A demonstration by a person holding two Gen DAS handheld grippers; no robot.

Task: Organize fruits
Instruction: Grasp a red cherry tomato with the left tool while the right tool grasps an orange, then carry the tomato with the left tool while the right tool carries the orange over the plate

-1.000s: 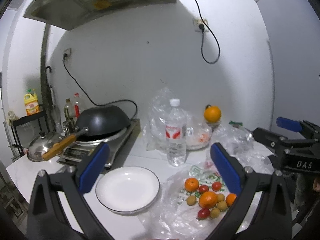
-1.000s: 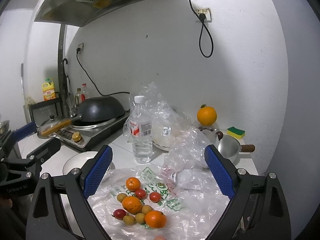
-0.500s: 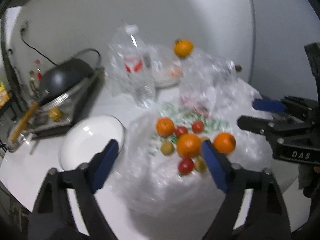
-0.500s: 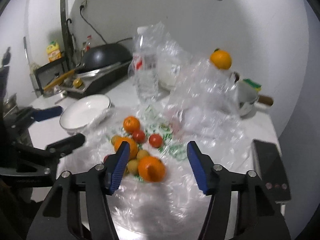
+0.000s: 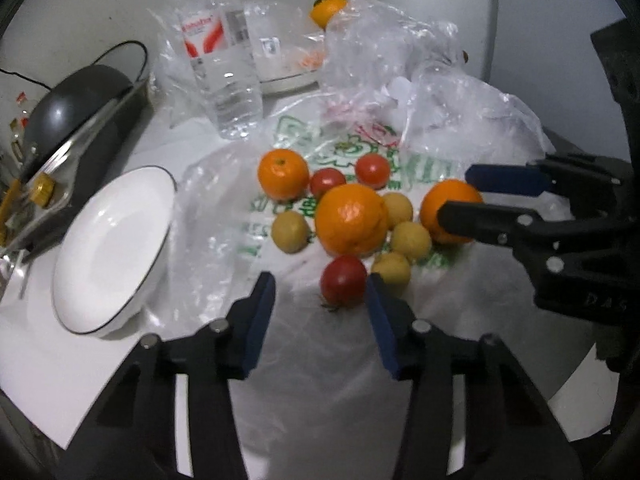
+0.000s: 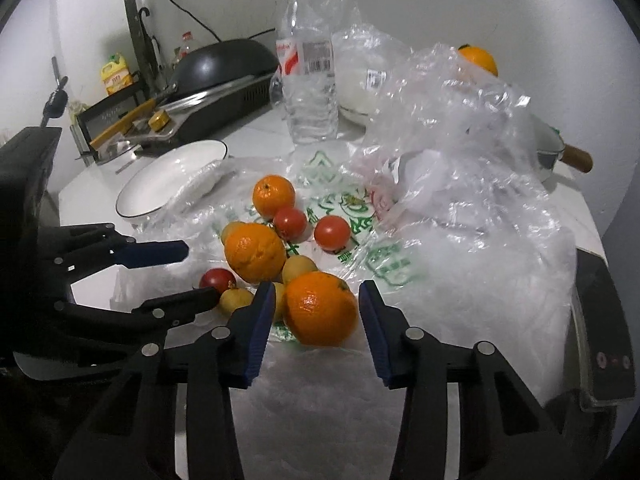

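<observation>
The fruits lie in a pile on a plastic bag (image 5: 344,344) at frame centre. The left gripper (image 5: 320,300) is spread open, a red tomato (image 5: 343,280) at its tips. The right gripper (image 6: 316,312) is also open, straddling an orange (image 6: 321,308) without gripping. A white plate (image 5: 108,252) sits left.
</observation>
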